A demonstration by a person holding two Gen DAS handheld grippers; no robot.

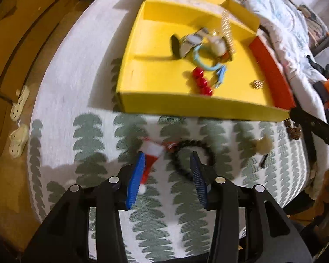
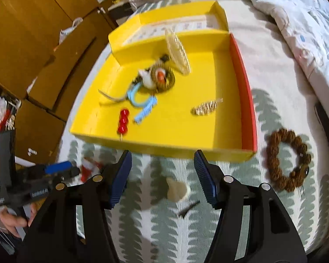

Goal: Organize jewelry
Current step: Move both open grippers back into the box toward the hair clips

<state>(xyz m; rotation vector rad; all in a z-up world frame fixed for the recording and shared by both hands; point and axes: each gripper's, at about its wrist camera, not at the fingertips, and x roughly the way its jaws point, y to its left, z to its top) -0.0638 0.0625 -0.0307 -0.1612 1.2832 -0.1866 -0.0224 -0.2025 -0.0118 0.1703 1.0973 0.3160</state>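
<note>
Two views, taken in turn.
Left wrist, claw: left gripper spread, nothing pinched, hanging over the patterned cloth.
Left wrist, loose pieces: black bead bracelet, a ring of round matte beads, and a red-and-white felt charm lie flat below the fingers, apparently awaiting sorting.
Left wrist, tray: yellow box, stiff card with low walls, holds red glossy beads.
Right wrist, claw: right gripper spread, empty.
Right wrist, loose pieces: knobbly brown bracelet beside the box's red wall; cream cone on the cloth.
Right wrist, tray: gold leaf brooch inside.
</note>
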